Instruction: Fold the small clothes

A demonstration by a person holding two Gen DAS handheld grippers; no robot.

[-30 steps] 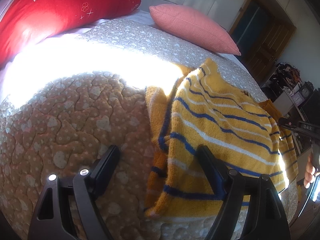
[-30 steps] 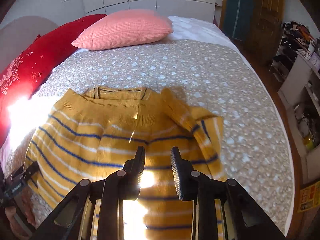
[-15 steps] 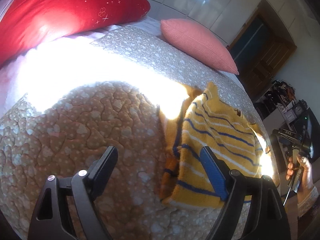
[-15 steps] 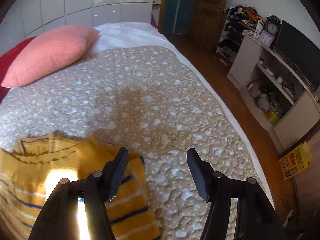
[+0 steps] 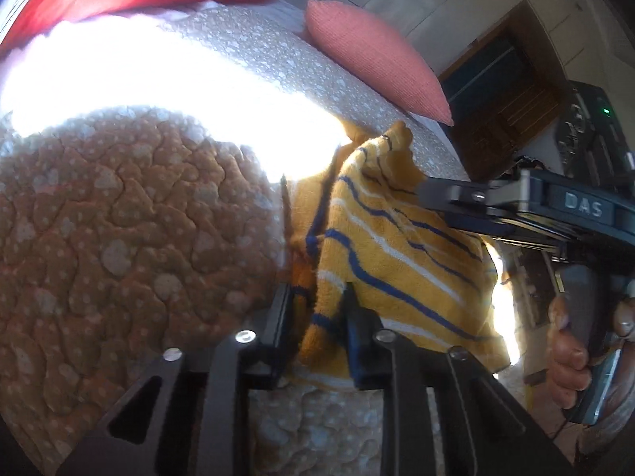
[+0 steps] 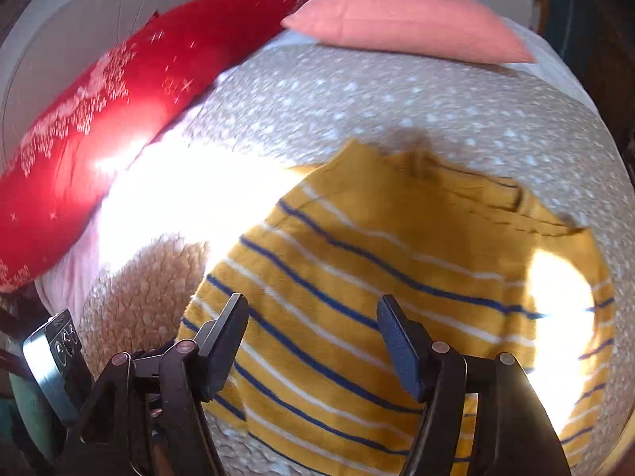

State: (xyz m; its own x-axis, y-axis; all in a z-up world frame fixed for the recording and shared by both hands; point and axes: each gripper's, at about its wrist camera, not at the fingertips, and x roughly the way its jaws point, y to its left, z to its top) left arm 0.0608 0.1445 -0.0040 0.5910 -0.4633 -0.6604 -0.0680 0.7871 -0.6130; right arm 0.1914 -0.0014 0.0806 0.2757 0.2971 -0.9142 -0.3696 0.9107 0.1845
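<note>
Left tool [image 5: 317,317] clamped on a bunched edge of the yellow sweater [image 5: 397,254], fabric pinched between both fingers and lifted off the bed quilt [image 5: 119,218]. Right tool [image 6: 313,341] spread wide, poised directly over the sweater [image 6: 377,277], pinching nothing; whether touching the knit, cannot tell. Seen from the left tool: right tool [image 5: 428,194] reaching in from the right side, above the raised fabric, grey handle held in a hand [image 5: 571,353] at the far right. Seen from the right tool: sweater spread ahead and beneath the fingers, blue and white stripes running across, collar at the far end. Beyond the sweater, farther ahead of the right tool, a pink pillow [image 6: 405,20]; ahead and left, a red pillow [image 6: 119,95]. Bright sun patch across the quilt [image 6: 357,99] left of the sweater.
</note>
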